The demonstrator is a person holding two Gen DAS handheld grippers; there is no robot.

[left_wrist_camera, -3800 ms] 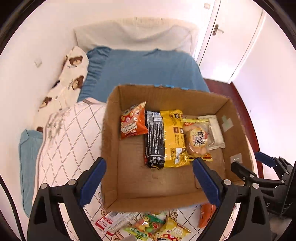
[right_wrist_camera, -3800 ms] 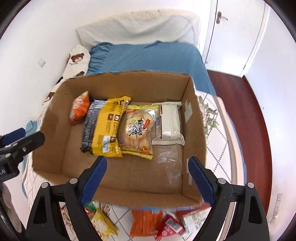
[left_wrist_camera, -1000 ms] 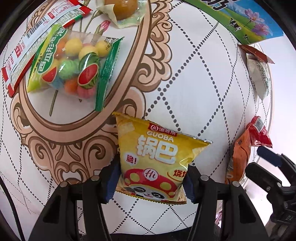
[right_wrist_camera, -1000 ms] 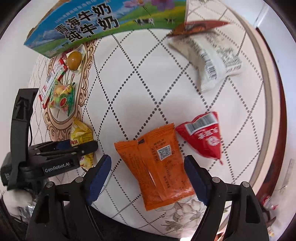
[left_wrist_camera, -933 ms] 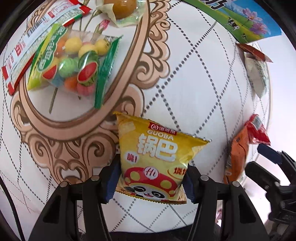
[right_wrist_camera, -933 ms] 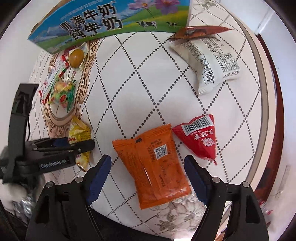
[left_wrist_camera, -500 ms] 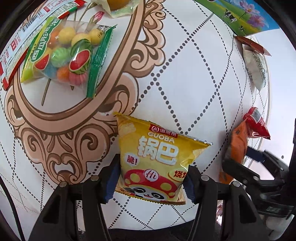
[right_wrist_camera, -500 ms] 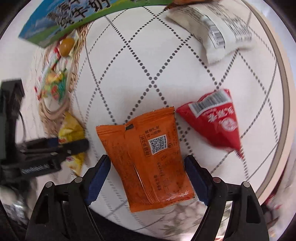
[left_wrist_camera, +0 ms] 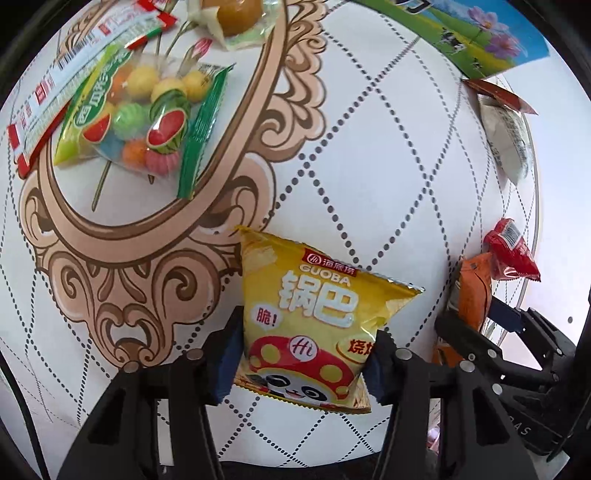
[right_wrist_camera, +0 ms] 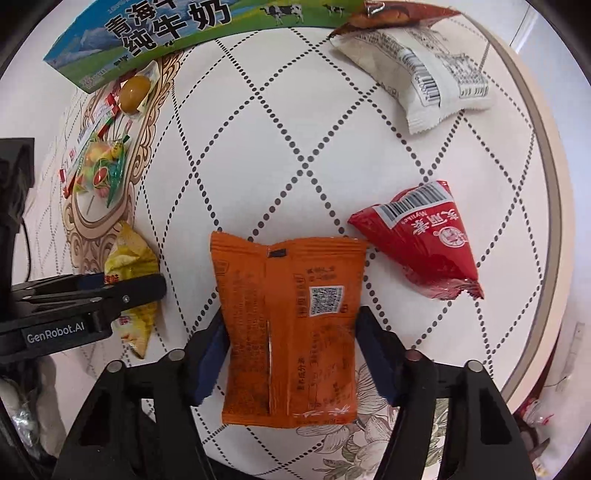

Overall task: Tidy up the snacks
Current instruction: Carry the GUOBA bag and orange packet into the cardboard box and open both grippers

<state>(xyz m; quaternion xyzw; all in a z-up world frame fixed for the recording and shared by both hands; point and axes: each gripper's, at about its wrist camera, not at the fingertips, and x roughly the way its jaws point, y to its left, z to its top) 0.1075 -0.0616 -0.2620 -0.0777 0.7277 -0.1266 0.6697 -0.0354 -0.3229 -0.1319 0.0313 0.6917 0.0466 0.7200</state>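
Observation:
My left gripper [left_wrist_camera: 301, 354] is shut on a yellow Guoba snack bag [left_wrist_camera: 314, 321], its blue pads pressed on both sides of it. The bag also shows in the right wrist view [right_wrist_camera: 131, 280]. My right gripper [right_wrist_camera: 291, 354] is shut on an orange snack pack [right_wrist_camera: 288, 325] that lies back side up on the patterned cloth; the pack also shows in the left wrist view [left_wrist_camera: 472, 291]. The box with blue and green milk print [right_wrist_camera: 155, 33] stands at the far edge.
A fruit candy bag [left_wrist_camera: 140, 122], a red-and-white stick pack [left_wrist_camera: 74, 85] and a wrapped yellow cake [left_wrist_camera: 236, 14] lie at the far left. A red triangular pack [right_wrist_camera: 424, 240] and a white pack [right_wrist_camera: 428, 70] lie to the right. The cloth's rim [right_wrist_camera: 546, 184] curves at the right.
My right gripper has moved down onto the orange pack and closed from wide open onto its sides. My left gripper stays closed on the yellow bag, about where it was.

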